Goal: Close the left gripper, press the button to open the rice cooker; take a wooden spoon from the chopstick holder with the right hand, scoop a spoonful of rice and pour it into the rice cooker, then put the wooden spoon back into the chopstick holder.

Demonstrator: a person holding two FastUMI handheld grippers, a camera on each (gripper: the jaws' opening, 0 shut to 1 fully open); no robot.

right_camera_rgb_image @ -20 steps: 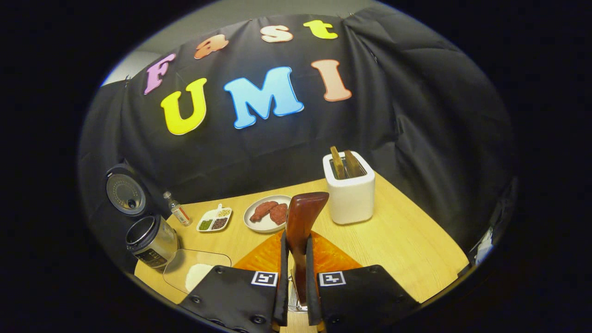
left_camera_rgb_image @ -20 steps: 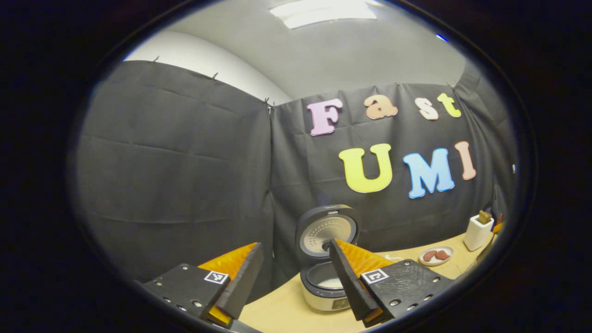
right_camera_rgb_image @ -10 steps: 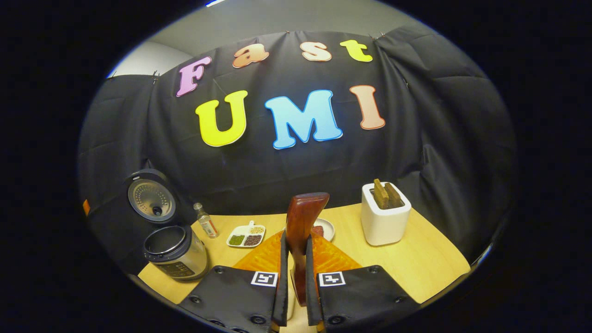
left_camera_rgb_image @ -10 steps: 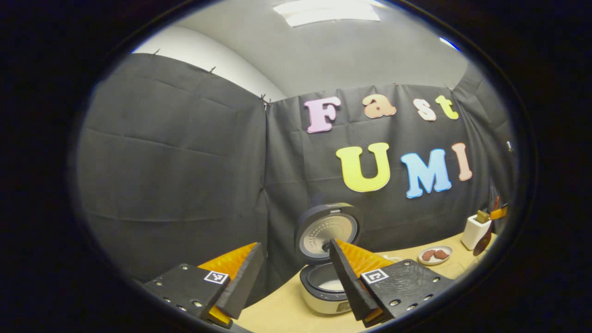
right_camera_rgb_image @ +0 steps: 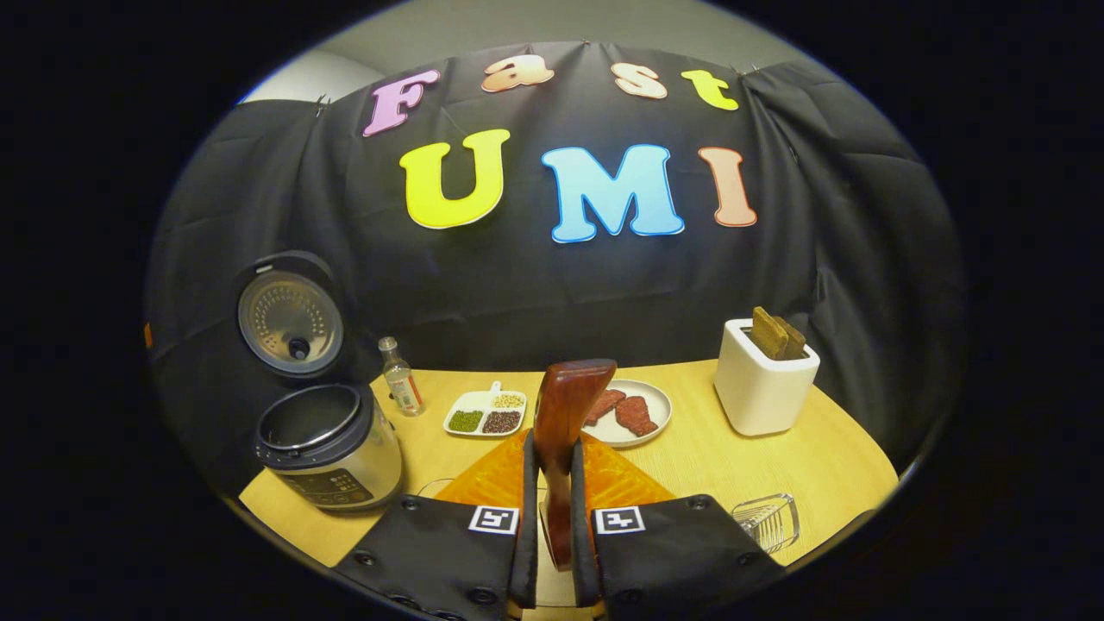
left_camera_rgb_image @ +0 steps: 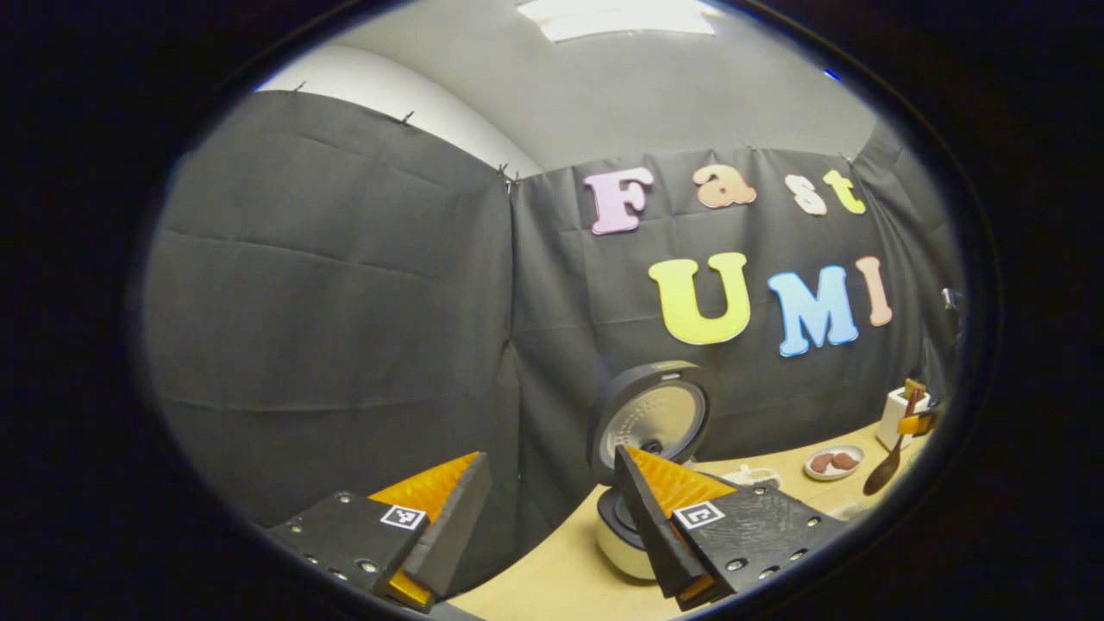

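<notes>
My right gripper (right_camera_rgb_image: 552,442) is shut on the dark wooden spoon (right_camera_rgb_image: 565,405), whose wide handle end sticks up between the fingers. In the left gripper view the spoon (left_camera_rgb_image: 881,470) hangs bowl-down over the table at the far right. The rice cooker (right_camera_rgb_image: 328,448) stands open at the table's left end with its lid (right_camera_rgb_image: 289,315) upright and its pot dark inside. My left gripper (left_camera_rgb_image: 549,483) is open and holds nothing. It floats left of the cooker (left_camera_rgb_image: 651,418), and one finger hides part of the cooker's body. A clear wire holder (right_camera_rgb_image: 768,517) sits at the table's near right.
On the wooden table (right_camera_rgb_image: 828,466) stand a small bottle (right_camera_rgb_image: 401,388), a divided dish of beans (right_camera_rgb_image: 485,414), a plate with meat pieces (right_camera_rgb_image: 630,410) and a white box with brown slices (right_camera_rgb_image: 763,384). Black cloth closes the back and sides.
The right gripper has lifted the spoon up and back from the table; the cooker and dishes now sit nearer the middle of its view. The left gripper has turned slightly left and stays open.
</notes>
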